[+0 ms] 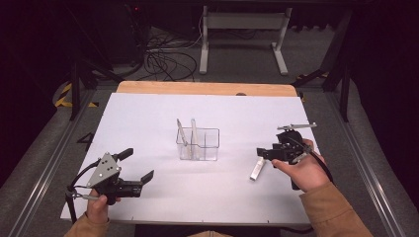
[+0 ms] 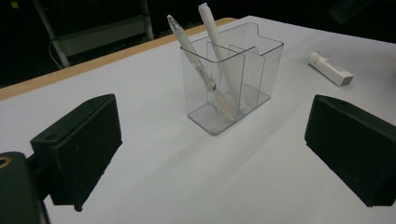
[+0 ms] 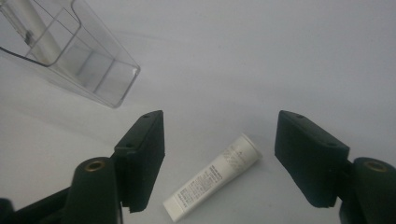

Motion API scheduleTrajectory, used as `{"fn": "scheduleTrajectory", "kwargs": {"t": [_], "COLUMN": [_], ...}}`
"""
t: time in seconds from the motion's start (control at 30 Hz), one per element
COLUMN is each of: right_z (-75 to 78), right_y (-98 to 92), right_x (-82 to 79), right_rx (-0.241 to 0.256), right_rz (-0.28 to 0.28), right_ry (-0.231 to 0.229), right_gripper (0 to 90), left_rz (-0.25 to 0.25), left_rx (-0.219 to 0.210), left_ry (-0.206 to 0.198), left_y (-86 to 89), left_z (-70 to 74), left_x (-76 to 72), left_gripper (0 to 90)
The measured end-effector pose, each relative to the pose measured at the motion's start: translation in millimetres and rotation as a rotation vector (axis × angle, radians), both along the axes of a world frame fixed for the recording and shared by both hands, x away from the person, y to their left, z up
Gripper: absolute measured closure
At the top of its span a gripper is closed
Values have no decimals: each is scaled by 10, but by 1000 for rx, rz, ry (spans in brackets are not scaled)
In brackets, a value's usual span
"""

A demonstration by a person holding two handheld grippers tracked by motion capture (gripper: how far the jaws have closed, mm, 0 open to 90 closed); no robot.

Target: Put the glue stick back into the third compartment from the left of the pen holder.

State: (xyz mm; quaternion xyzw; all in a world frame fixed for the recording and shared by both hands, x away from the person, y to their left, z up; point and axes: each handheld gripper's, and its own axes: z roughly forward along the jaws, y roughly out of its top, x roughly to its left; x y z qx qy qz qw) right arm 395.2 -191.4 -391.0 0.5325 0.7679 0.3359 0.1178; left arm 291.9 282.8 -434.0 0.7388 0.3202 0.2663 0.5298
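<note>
A clear plastic organizer (image 1: 198, 144) with several compartments stands mid-table on the white sheet. Two white pens (image 1: 193, 133) lean upright in it, seen closer in the left gripper view as one slim clear pen (image 2: 198, 65) and one thicker white pen (image 2: 215, 46). A small white tube (image 1: 257, 169) lies flat to the organizer's right. My right gripper (image 1: 264, 154) hovers just over it, open, the tube (image 3: 215, 181) lying between and slightly below its jaws. My left gripper (image 1: 137, 165) is open near the front left, aimed at the organizer (image 2: 233, 81), holding nothing.
The white sheet (image 1: 148, 113) covers most of a wooden table, whose bare edge (image 1: 207, 88) shows at the back. Beyond it are floor cables (image 1: 168, 61) and a white stand (image 1: 242, 29). A metal rail (image 1: 44, 173) runs along the left side.
</note>
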Motion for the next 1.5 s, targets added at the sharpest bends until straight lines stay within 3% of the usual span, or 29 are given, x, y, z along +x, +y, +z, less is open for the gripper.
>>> {"fn": "scheduleTrajectory", "kwargs": {"t": [0.33,0.47,0.67,0.97,1.17,1.5], "right_z": [-90,-157,-197,-249,-317,-396], "right_y": [15,-23,-24,-15,24,55], "right_x": [112,123,142,168,185,251], "right_rx": [6,143,107,80,64,57], "right_rz": [-53,-79,-106,-150,-211,-291], "right_ry": [133,135,188,220,306,410], "right_gripper": [428,477,510,515,546,589], "left_rz": [-3,-8,-8,-7,-9,-14], "left_rx": [3,3,2,6,11,22], "left_ry": [-6,-9,-8,-7,-9,-7], "left_y": [3,5,2,-2,-7,-23], "left_z": [-2,2,0,-2,-5,-10], "left_x": [-6,-13,-12,-12,-12,-13], "left_gripper": [45,45,45,45,45,45]}}
